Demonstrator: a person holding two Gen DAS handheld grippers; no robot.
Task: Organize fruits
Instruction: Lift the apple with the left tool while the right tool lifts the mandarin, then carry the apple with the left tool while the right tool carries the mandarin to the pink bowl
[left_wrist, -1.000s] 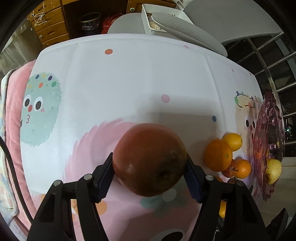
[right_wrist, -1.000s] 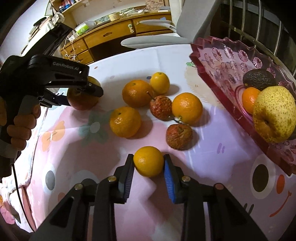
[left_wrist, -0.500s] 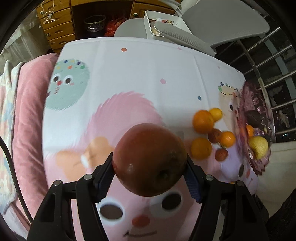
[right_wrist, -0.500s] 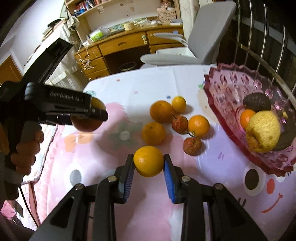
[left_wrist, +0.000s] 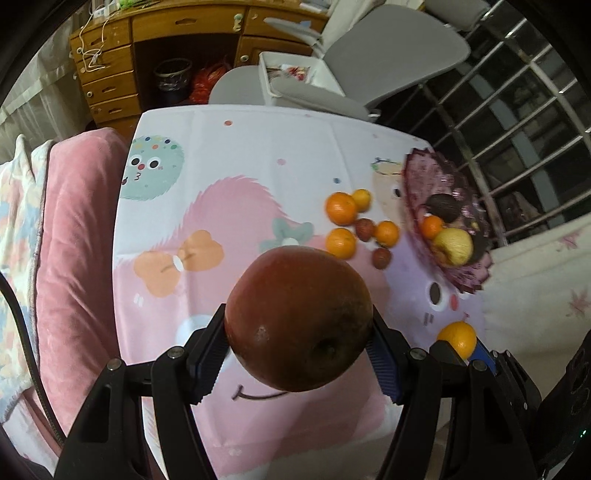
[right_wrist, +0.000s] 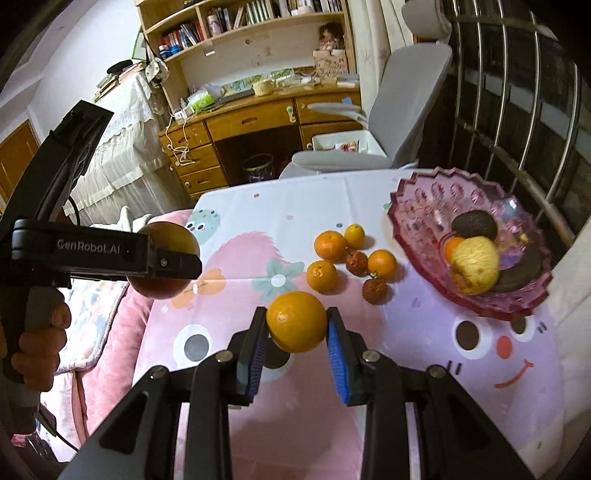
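Left gripper (left_wrist: 298, 350) clamps an apple (left_wrist: 298, 319) mid-frame; right gripper (right_wrist: 296, 341) clamps an orange (right_wrist: 296, 321), bowl (right_wrist: 417, 206) upper right.

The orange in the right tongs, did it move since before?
Yes. The orange went up, away from the tablecloth; the loose fruits now look smaller and farther off.

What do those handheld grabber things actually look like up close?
Each gripper is matte black with two angular fingers, silver bolts at the joints and ribbed blue pads. The left gripper has white "GenRobot.AI" lettering on its side, a grey pistol handle in a bare hand, and a black cable trailing off.
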